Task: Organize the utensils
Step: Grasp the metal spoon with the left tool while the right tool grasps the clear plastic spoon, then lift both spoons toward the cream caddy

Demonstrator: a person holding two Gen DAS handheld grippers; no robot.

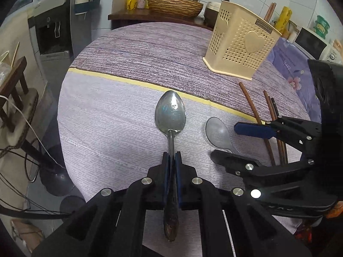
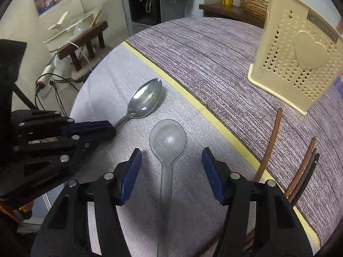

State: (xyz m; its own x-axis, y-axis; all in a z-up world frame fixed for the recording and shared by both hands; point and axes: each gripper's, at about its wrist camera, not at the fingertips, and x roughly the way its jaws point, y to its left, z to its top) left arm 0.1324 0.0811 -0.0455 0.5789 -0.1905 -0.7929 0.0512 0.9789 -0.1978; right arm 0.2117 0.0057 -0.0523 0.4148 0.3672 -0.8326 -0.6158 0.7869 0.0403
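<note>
My left gripper (image 1: pixel 171 157) is shut on the handle of a metal spoon (image 1: pixel 170 112), whose bowl points away over the table; both also show in the right wrist view, the left gripper (image 2: pixel 107 128) and the metal spoon (image 2: pixel 145 101). My right gripper (image 2: pixel 171 171) is open, its blue pads either side of the handle of a grey plastic spoon (image 2: pixel 167 141) lying on the cloth; the right gripper also shows in the left wrist view (image 1: pixel 231 141) by the grey spoon (image 1: pixel 217 133). Several brown chopsticks (image 2: pixel 268 147) lie to the right. A cream perforated utensil holder (image 1: pixel 240 40) stands at the far right.
The round table (image 1: pixel 128 49) has a purple striped cloth with a yellow band. A woven basket (image 1: pixel 173 5) and bottles sit on a shelf behind. A water dispenser (image 1: pixel 51 30) and a wooden stool (image 2: pixel 85 40) stand off the table's left.
</note>
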